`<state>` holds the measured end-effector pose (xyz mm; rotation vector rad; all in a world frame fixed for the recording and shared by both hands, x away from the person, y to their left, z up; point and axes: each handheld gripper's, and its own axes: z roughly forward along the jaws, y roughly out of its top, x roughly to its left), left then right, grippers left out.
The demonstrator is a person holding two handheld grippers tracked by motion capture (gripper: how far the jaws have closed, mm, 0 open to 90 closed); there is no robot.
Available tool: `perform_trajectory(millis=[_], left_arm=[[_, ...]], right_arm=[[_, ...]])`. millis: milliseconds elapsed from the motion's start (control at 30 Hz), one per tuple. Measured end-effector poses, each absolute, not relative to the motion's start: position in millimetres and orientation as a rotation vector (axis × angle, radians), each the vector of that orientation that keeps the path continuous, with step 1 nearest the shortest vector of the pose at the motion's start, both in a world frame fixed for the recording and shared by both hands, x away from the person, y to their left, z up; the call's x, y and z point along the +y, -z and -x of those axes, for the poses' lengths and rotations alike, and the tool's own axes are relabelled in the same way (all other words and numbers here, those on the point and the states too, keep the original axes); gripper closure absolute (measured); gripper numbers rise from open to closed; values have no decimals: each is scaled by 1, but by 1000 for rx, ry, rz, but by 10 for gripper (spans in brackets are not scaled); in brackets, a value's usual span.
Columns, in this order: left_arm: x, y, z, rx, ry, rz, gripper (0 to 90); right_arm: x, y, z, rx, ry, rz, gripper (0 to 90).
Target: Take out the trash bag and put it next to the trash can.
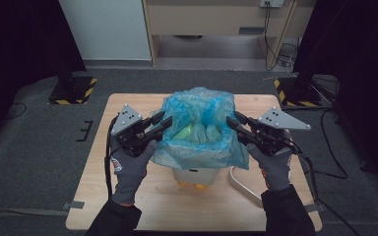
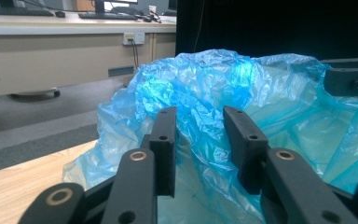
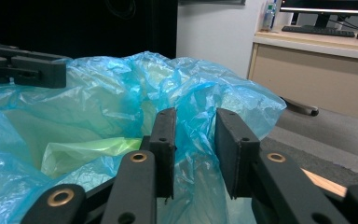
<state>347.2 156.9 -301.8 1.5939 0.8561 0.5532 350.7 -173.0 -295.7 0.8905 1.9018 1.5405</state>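
- I count one blue plastic bin liner (image 1: 200,129), and it lines one small white bin (image 1: 195,175) standing near the middle of the wooden table (image 1: 93,196).
- The liner's rim stands up crumpled above the bin and hangs over its sides; in the high view the bin shows as a pale band below the plastic.
- Inside the liner I see pale green and whitish contents (image 1: 197,132); I can't count the pieces or say what they are.
- Two grippers are in my hands, one on each side of the bin, both at liner height.
- My left gripper (image 1: 163,121) reaches in from the left. In the left gripper view (image 2: 199,140) a fold of the blue film stands between its two black jaws, which are part-way in. I can't tell whether the pads (image 2: 164,140) actually pinch it.
- My right gripper (image 1: 232,122) mirrors it from the right. In the right gripper view (image 3: 195,140) a fold of film likewise sits between its two jaws, with a gap remaining. Again, I can't tell whether it is really clamped.
- Each gripper carries one grey three-cornered plate, two in all.
- Two grey gloves cover my hands.
- One white cable (image 1: 241,184) loops on the table to the right of the bin.
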Motion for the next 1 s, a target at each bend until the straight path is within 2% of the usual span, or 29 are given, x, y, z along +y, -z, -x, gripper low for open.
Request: perform_trajectory(millis=[700,1000], left_arm=[[165,295,-342,836,-562,-1547,835],[161,290,-338,799,-556,-1520,847]], right_arm=[[-177,289,-348,1875,-1581,-875,863],[-180,285,-347,1857,-1635,-873,867]])
